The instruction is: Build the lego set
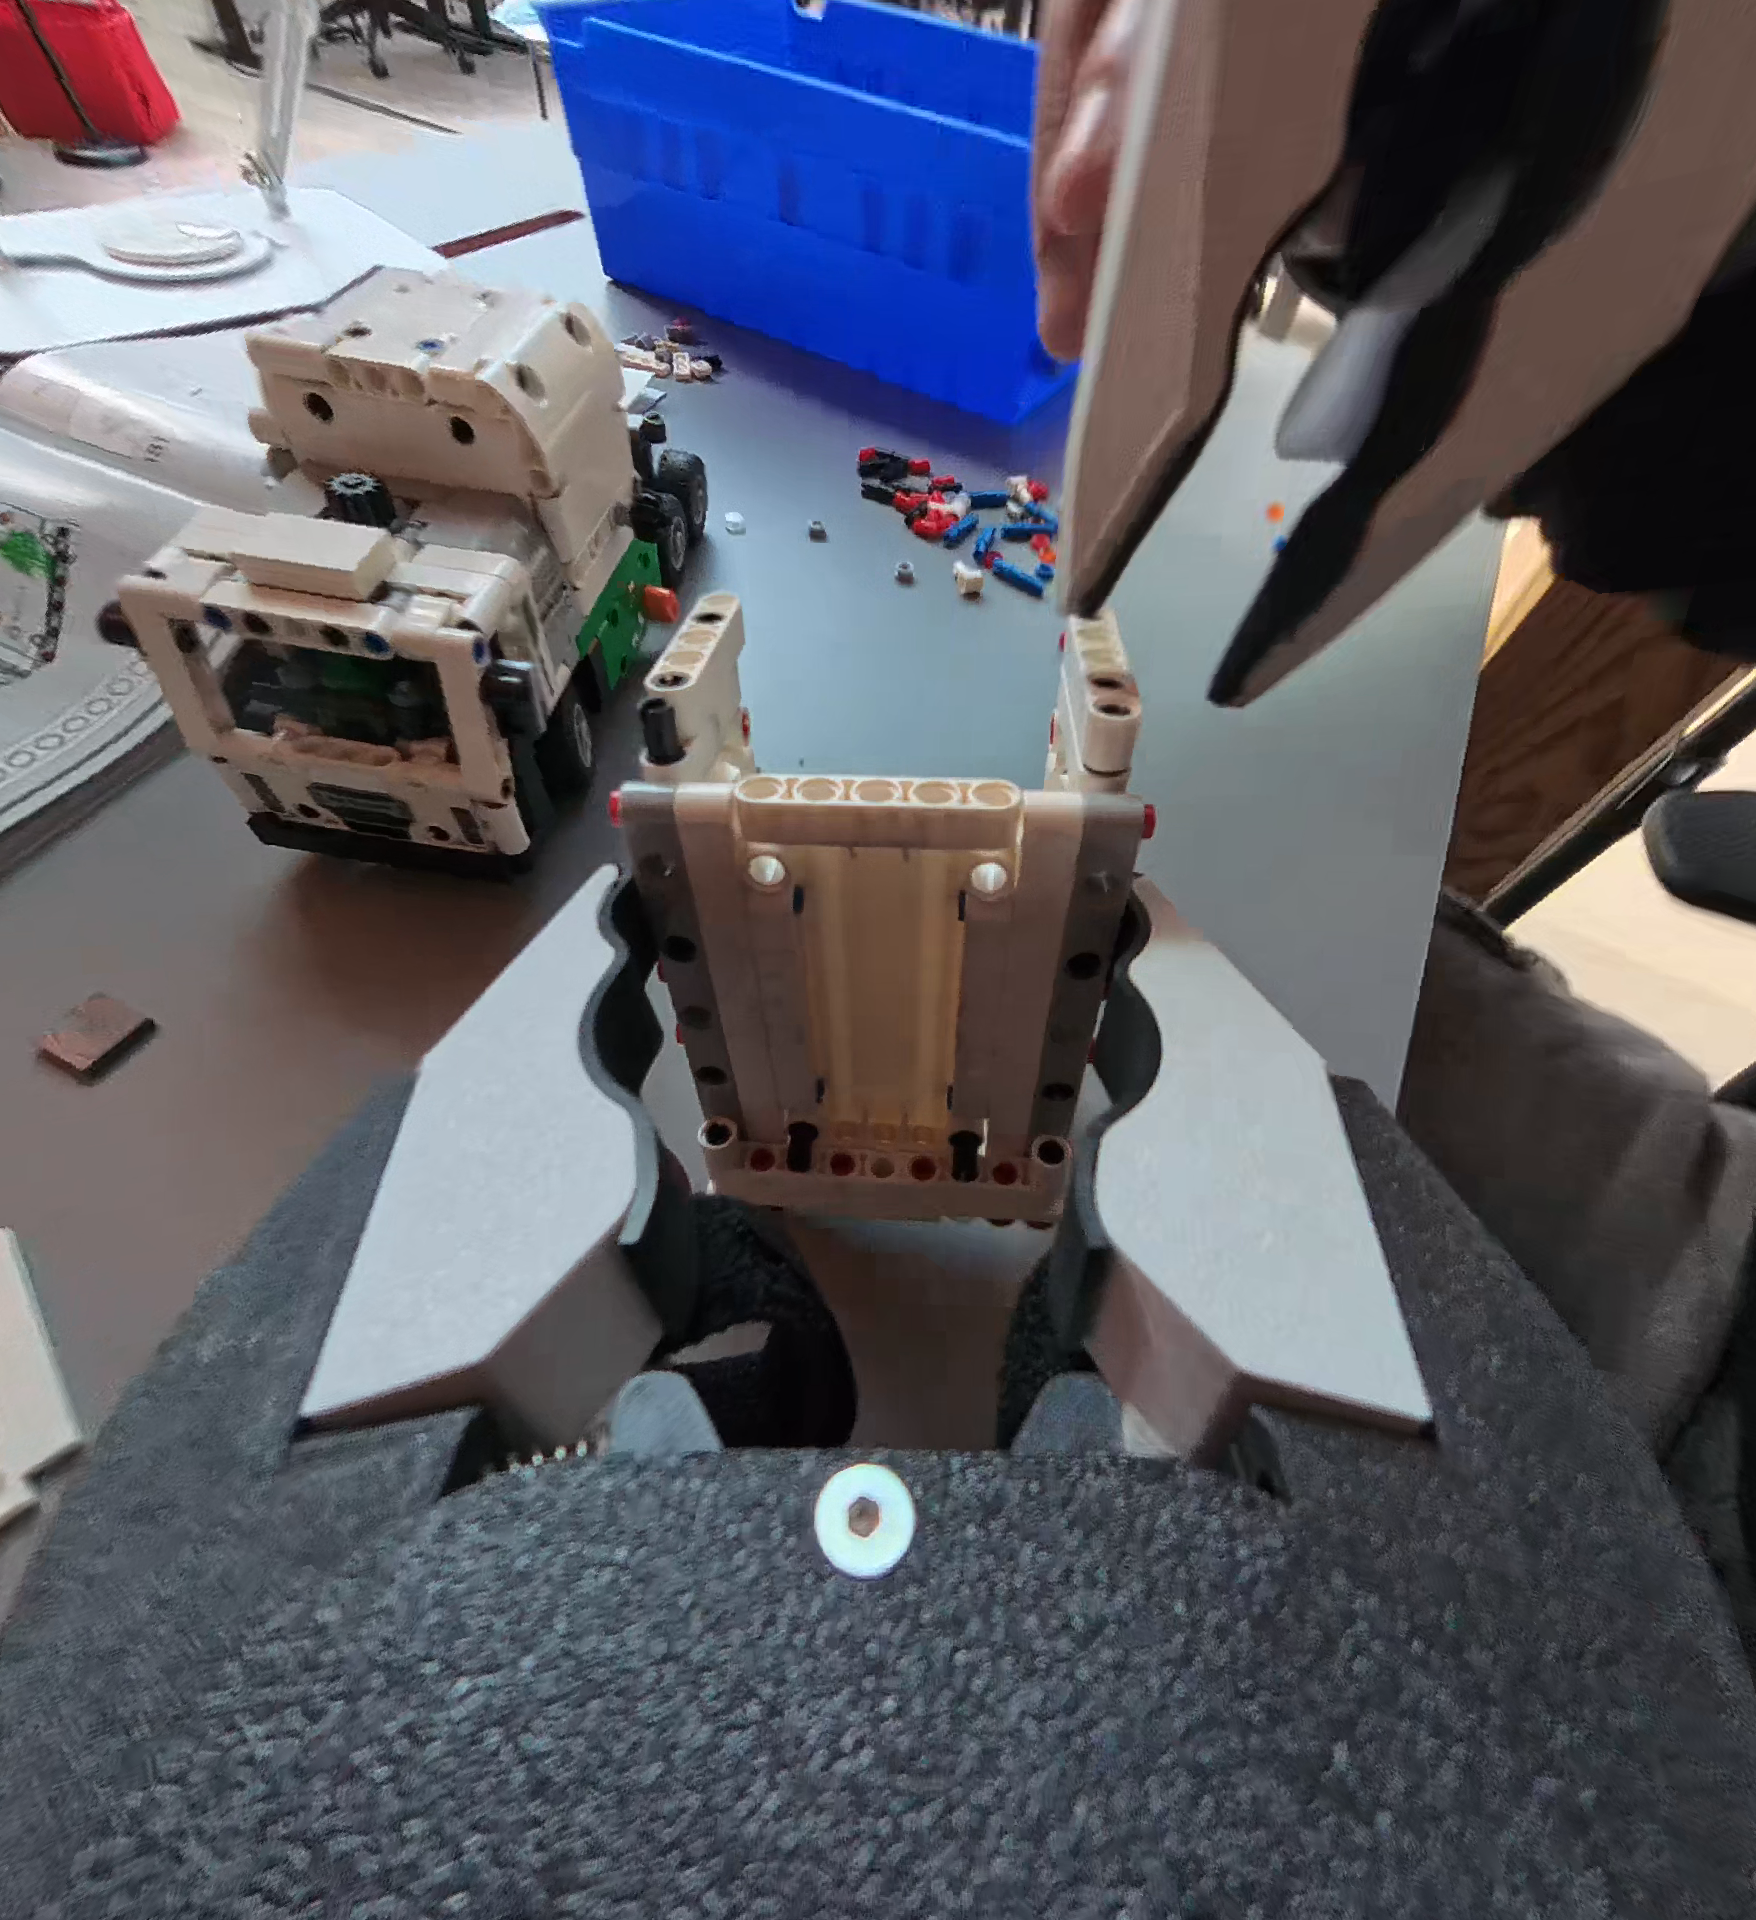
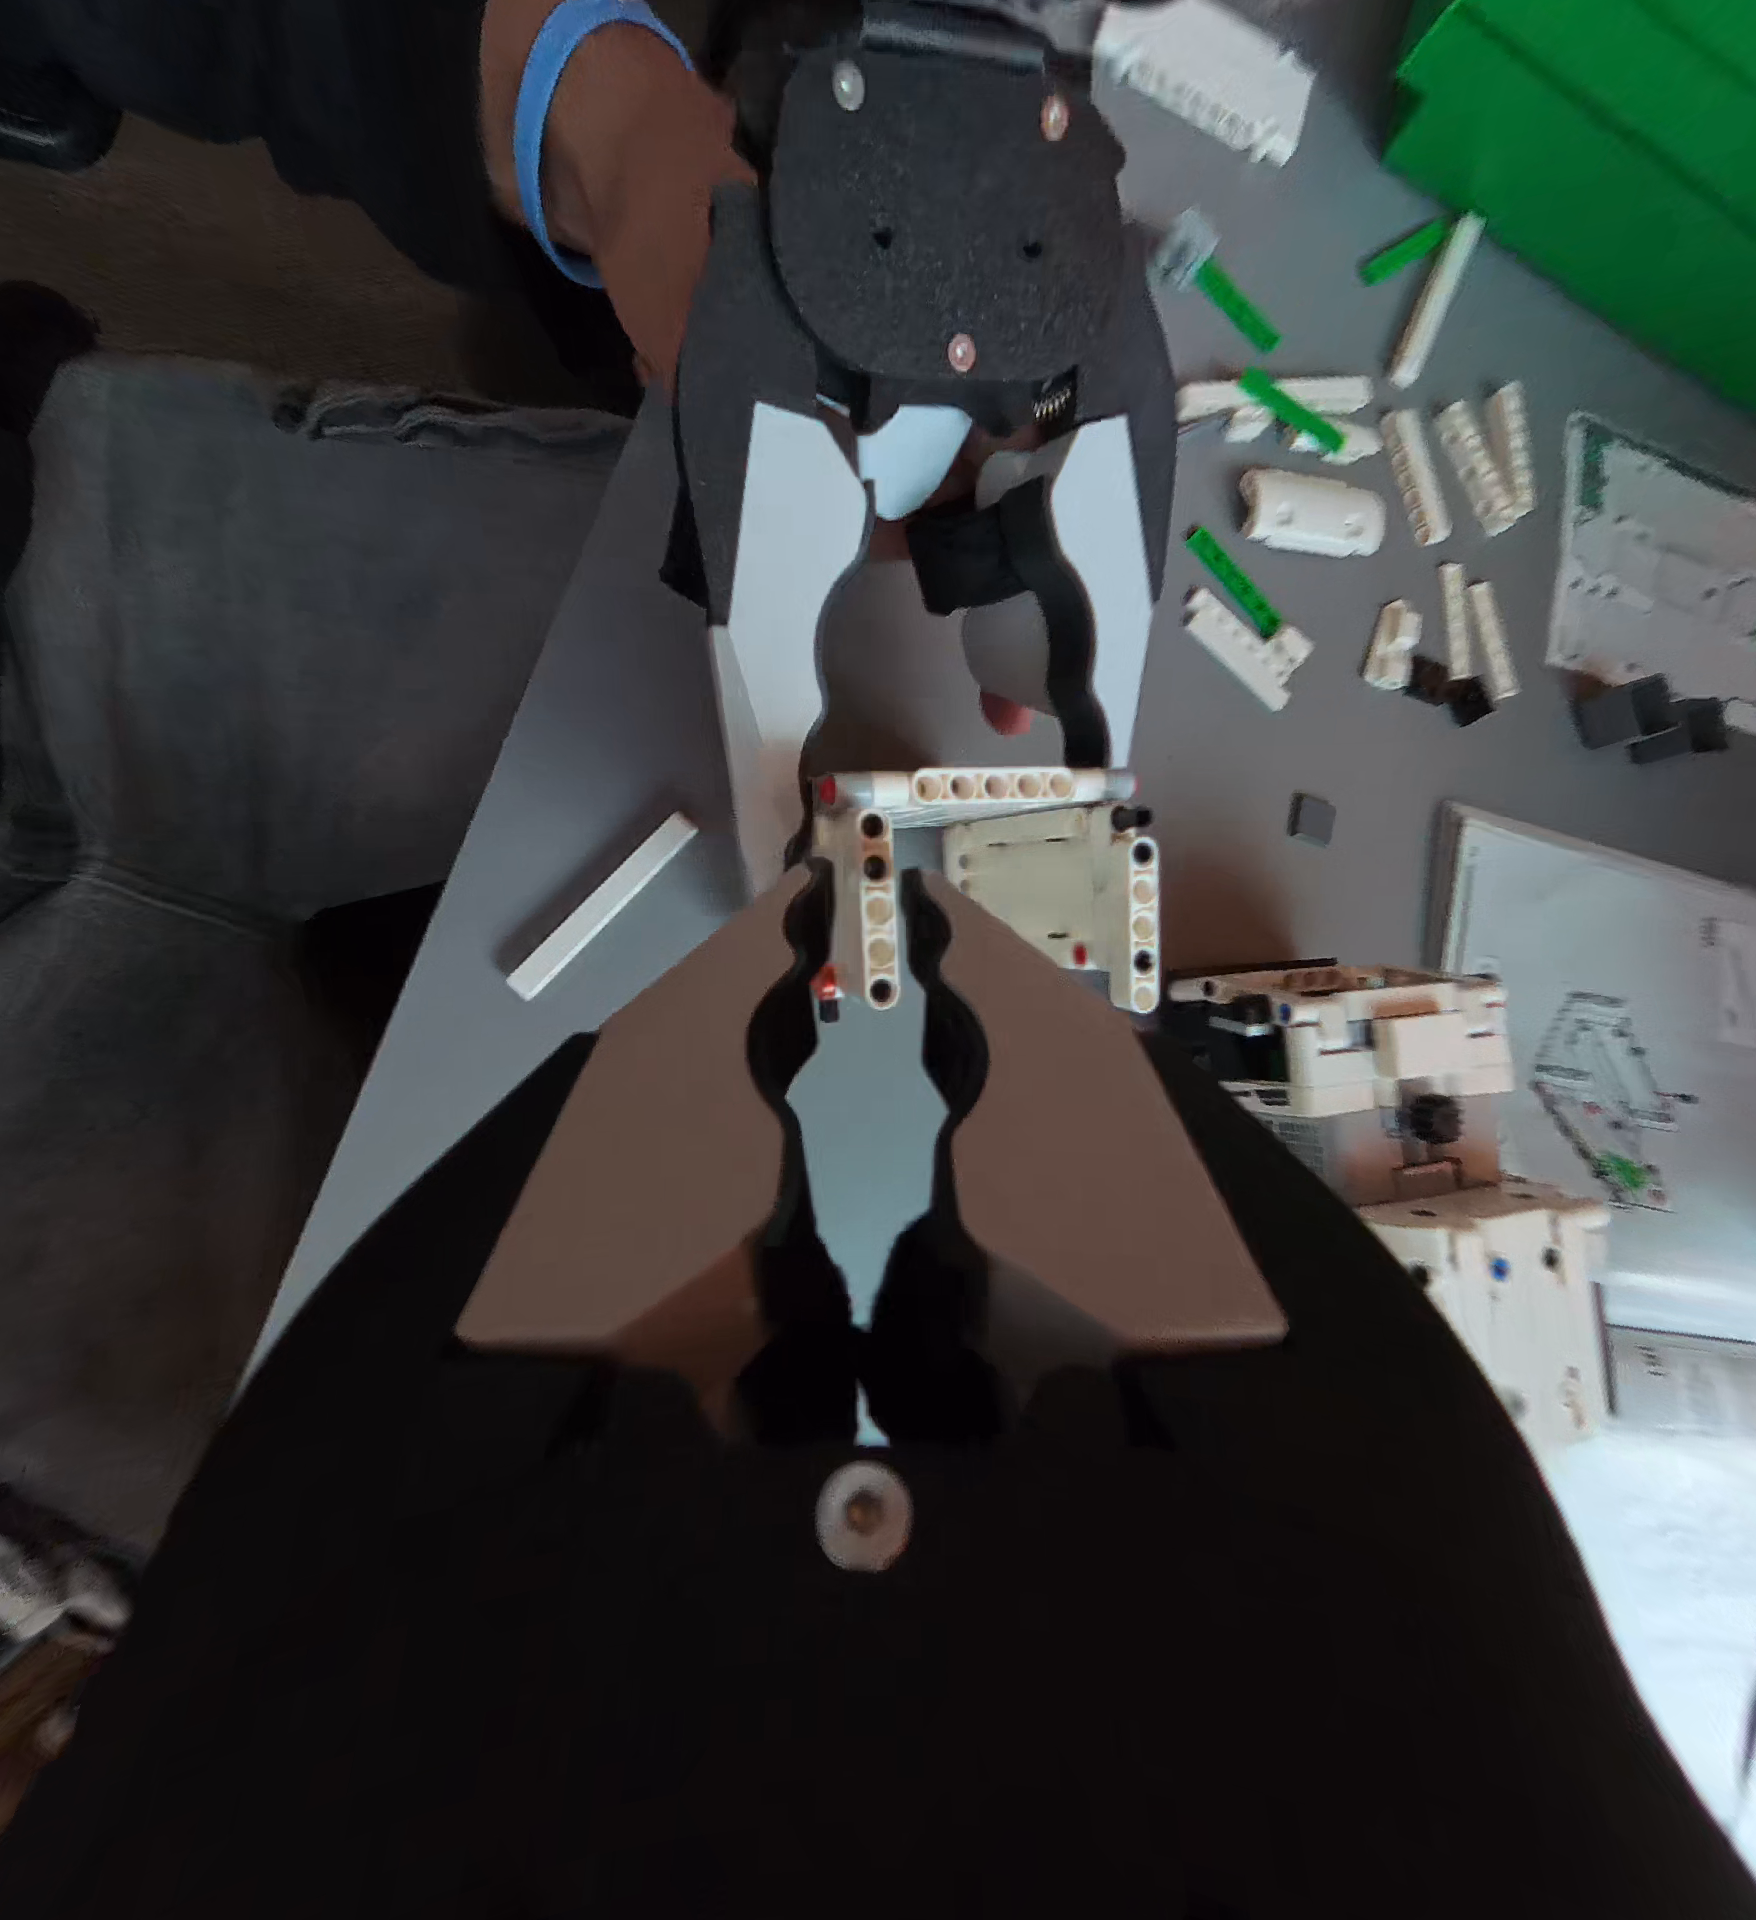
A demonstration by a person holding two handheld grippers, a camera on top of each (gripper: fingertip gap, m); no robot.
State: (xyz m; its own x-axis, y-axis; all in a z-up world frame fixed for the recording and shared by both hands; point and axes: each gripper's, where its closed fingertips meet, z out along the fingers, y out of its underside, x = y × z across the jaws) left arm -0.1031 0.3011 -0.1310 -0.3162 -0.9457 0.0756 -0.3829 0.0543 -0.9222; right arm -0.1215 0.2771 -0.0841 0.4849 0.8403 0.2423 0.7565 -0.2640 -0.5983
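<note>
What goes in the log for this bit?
left gripper: shut on white brick frame | right gripper: open around frame's side beam | toy truck: beside

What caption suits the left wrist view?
Left gripper clamps a white brick frame above the dark table, toy truck beside.

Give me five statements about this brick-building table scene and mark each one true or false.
1. The left gripper clamps a white and grey brick frame assembly by its sides. True.
2. The storage bin behind the loose pins is red. False: it is blue.
3. The right gripper's fingers straddle a white holed beam that sticks out of the assembly. True.
4. The white brick truck lies tipped on its side. False: it stands on its wheels.
5. The red and blue pins sit inside the bin. False: they lie scattered on the table.
</note>
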